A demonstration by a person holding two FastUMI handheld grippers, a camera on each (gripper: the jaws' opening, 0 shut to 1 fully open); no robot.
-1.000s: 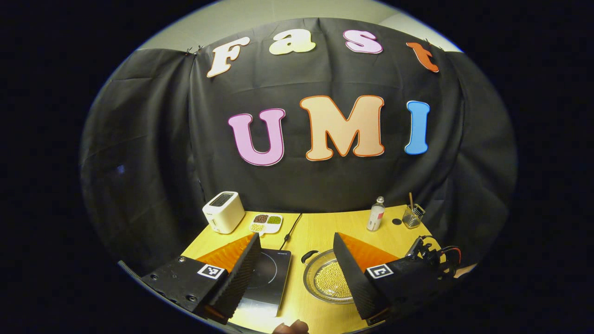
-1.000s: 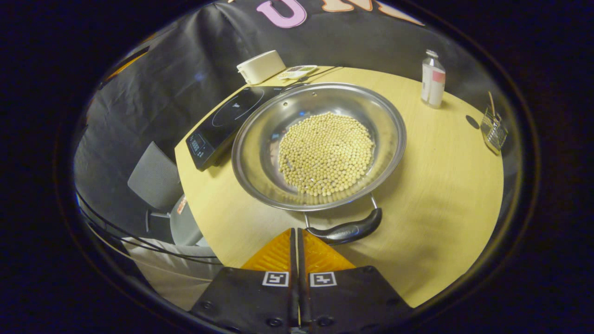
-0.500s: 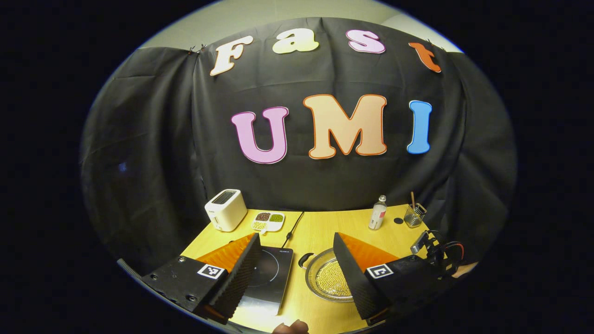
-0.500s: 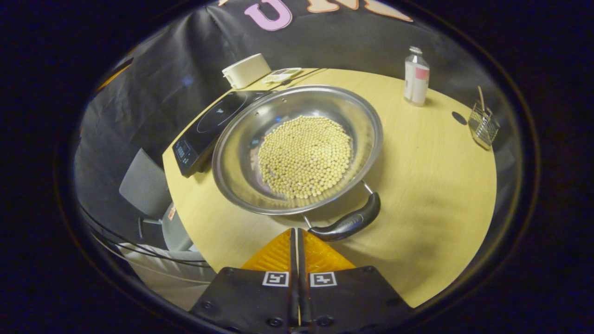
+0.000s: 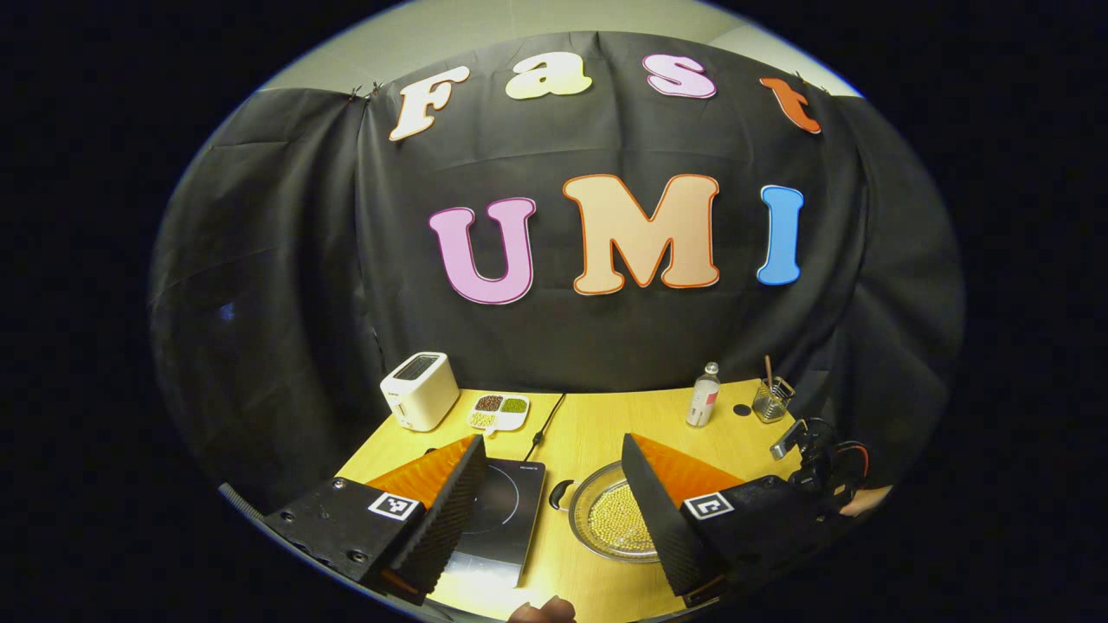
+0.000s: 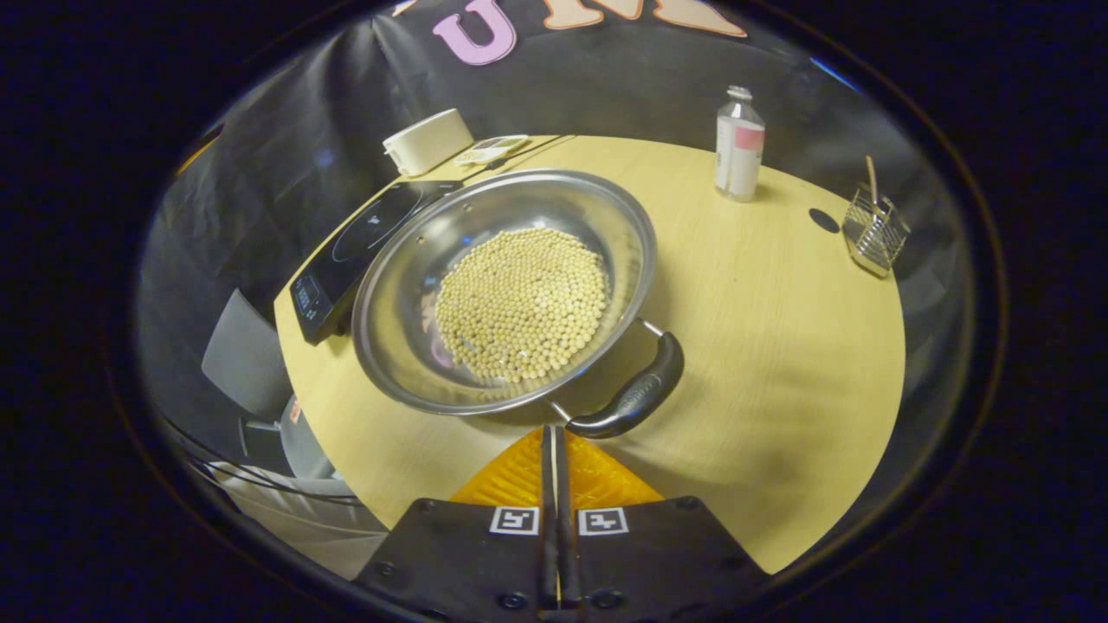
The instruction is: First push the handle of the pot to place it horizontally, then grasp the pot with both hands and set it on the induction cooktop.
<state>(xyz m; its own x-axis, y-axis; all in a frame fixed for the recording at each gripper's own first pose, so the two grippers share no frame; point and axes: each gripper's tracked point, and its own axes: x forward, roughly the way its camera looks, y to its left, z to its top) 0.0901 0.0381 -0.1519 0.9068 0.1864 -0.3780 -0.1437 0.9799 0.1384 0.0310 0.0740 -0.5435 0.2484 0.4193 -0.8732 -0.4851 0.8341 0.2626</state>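
Right gripper view puts your right claw [image 6: 554, 433] pressed together, empty, its tips just beside the near black handle [image 6: 630, 400] of the round steel pot of pale beans [image 6: 506, 290]. That pot sits on the yellow wooden tabletop [image 6: 779, 329], beside the flat black induction cooktop [image 6: 359, 247]. Left gripper view shows your left claw [image 5: 554, 480] spread wide above the tabletop, holding nothing

Wooden table [image 6: 779, 346] carries pot [image 6: 407, 285], induction cooktop [image 6: 355, 247], toaster [image 6: 427, 141], bottle [image 6: 737, 147]
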